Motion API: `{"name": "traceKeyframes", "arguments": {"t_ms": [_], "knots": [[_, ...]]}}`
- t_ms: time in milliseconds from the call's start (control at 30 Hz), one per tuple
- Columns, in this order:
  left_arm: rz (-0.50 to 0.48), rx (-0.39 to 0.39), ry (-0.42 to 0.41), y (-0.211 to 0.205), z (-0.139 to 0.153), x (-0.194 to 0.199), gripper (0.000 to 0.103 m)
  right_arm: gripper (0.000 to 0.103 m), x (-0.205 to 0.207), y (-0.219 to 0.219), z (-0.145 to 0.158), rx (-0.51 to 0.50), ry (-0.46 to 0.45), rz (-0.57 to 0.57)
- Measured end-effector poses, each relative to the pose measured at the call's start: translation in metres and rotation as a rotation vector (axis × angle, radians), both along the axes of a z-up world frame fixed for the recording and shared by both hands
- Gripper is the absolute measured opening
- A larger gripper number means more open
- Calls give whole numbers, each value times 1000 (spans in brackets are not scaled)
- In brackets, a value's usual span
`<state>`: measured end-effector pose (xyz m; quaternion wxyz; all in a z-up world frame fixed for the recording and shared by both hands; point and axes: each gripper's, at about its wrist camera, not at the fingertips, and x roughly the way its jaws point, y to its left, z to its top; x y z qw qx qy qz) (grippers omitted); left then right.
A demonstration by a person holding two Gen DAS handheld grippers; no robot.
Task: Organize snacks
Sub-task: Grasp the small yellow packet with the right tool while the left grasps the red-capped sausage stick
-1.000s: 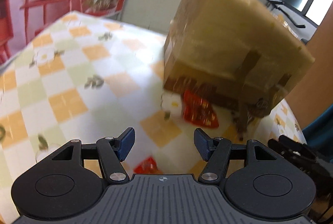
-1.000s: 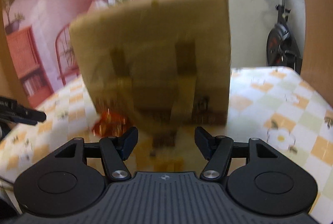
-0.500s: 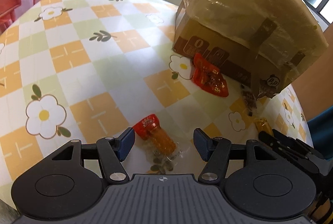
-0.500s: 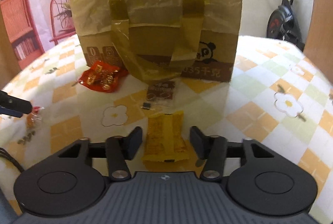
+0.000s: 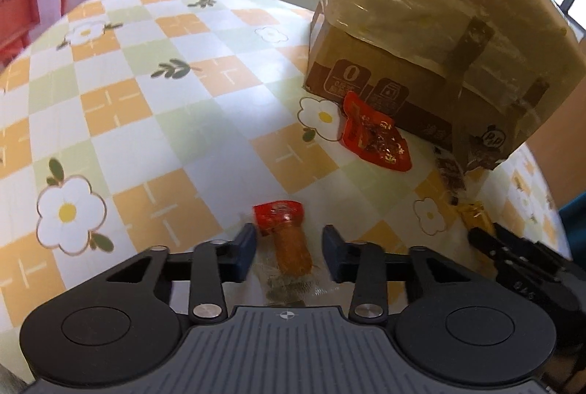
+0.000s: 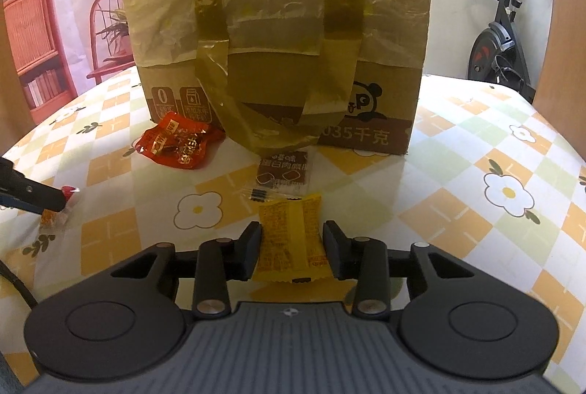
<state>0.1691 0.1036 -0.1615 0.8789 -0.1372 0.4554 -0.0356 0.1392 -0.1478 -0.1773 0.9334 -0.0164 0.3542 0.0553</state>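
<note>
Red-topped snack packet (image 5: 284, 233) lies on the table (image 5: 154, 123) between my left gripper (image 5: 288, 253)'s closing jaws, pads not yet pressing. Right view: my right gripper (image 6: 293, 249) is closing, pads touching the yellow packet (image 6: 291, 236) before the box (image 6: 278, 28).

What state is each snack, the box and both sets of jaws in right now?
Left gripper: jaws closing around the sausage snack, not yet pressing.
Right gripper: jaws closing, pads at the yellow packet's edges.
Sausage snack: flat on the table, sealed.
Yellow packet: flat, sealed.
Red packet: crumpled, lying against the box.
Brown packet: flat, before the box.
Box: upright, plastic taped over it.
</note>
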Motion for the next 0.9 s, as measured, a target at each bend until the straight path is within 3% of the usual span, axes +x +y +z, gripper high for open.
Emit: {"name": "traceKeyframes", "arguments": {"t_ms": [67, 667, 900], "knots": [[-4, 11, -13, -1, -1, 1, 30, 40, 0, -1, 0, 6, -2, -1], [-54, 50, -106, -20, -8, 29, 29, 40, -1, -1, -1, 15, -10, 2], [-85, 46, -121, -21, -2, 29, 19, 40, 0, -1, -1, 4, -11, 6]]}}
